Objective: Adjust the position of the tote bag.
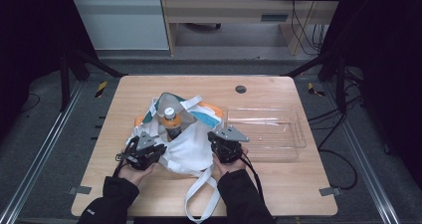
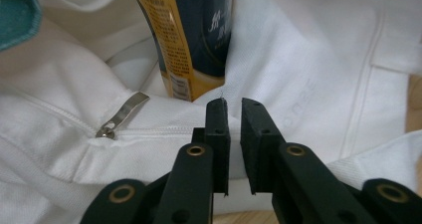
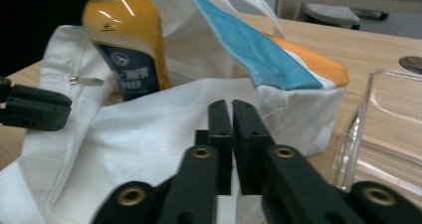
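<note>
My left gripper (image 1: 144,153) sits at the near left edge of the white tote bag (image 1: 191,149), which lies in the middle of the bench (image 1: 278,184), and my right gripper (image 1: 226,147) sits at the bag's near right edge, so the cloth spreads between the two. In the left gripper view my jaws stand a narrow slit apart, with the bag's zipped hem just beyond their tips and no cloth pinched that I can see; the zipper pull (image 2: 122,115) lies off to the left. In the right gripper view my jaws are almost together, a thin gap showing, with the white cloth lying behind them and nothing clearly clamped. An orange bottle (image 1: 171,122) stands upright inside the bag's open mouth, between and beyond both grippers. A clear plastic bin (image 1: 293,134) rests just right of the bag.
</note>
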Available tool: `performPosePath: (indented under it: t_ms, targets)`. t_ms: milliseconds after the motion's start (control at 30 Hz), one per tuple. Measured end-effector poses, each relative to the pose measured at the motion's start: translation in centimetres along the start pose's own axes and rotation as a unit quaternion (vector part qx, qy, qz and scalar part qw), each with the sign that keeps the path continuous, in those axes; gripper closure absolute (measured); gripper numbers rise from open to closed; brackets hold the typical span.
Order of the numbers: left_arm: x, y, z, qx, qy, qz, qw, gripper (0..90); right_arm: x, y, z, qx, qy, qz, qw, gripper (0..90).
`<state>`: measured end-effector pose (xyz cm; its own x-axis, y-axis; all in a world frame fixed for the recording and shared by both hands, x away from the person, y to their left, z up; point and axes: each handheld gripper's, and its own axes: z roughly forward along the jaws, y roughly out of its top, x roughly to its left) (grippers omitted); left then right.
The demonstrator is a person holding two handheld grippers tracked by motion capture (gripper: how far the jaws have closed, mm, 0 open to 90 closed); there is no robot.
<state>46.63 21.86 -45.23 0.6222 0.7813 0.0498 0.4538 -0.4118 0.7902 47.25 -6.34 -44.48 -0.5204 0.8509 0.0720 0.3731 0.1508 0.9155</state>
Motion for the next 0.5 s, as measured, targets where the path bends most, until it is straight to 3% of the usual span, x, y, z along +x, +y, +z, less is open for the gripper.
performPosePath:
  t_ms: [333, 500]
  targets:
    - [0.6, 0.7, -2.4, -0.054, 0.006, -0.027, 0.9981, 66.0, -0.3, 0.3, -2.1, -0.013, 0.038, -0.016, 0.9991, 70.2]
    - [1.0, 1.0, -3.2, -0.073, 0.015, -0.038, 0.9965, 58.8, -0.5, 0.3, -3.4, -0.006, 0.051, -0.032, 0.9982, 60.6]
